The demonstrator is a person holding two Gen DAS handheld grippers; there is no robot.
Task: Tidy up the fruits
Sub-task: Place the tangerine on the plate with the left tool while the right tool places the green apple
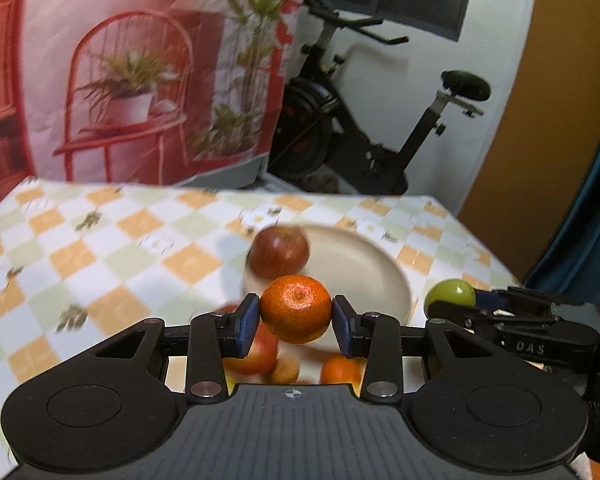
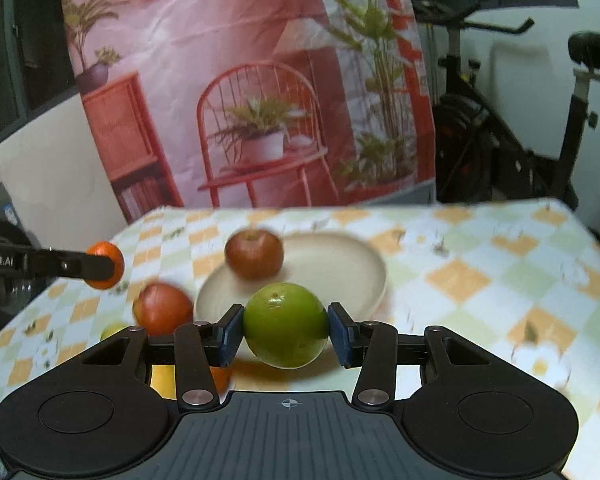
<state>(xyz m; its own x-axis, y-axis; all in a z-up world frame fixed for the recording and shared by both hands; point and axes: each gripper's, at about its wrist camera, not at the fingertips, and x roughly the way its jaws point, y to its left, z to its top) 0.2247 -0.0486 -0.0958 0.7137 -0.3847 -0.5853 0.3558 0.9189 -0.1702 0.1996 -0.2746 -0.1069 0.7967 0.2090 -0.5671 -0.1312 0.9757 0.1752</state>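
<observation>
The left gripper [image 1: 296,322] has its jaws clamped on an orange [image 1: 295,308], which sits squarely between the two blue pads, one pressed to each side, stem dimple facing the camera and the fruit lifted clear of the surface [image 1: 100,248]. The right gripper [image 2: 286,334] has its jaws clamped the same way on a green fruit [image 2: 285,325], centred between the pads and bulging above and below them. In the left view the right gripper shows at the right edge with the green fruit at its tip; in the right view the left gripper comes in from the left with the orange at its tip. The orange has a pebbled, glossy skin; the green fruit is smooth, round and shiny with a few brown specks near the top. Beyond both jaws lies a plate [image 2: 340,256], round, cream, matte, with a low raised rim, and a dark red apple [image 2: 254,259] sits at its far left edge. A second, brighter red apple [image 2: 163,309] lies on the surface left of the plate, with a small yellow-green fruit [image 2: 114,330] just near of it. Under the left jaws more fruit shows, blurred. The surface wears a checked cloth of orange, pale green and white squares with printed daisies
</observation>
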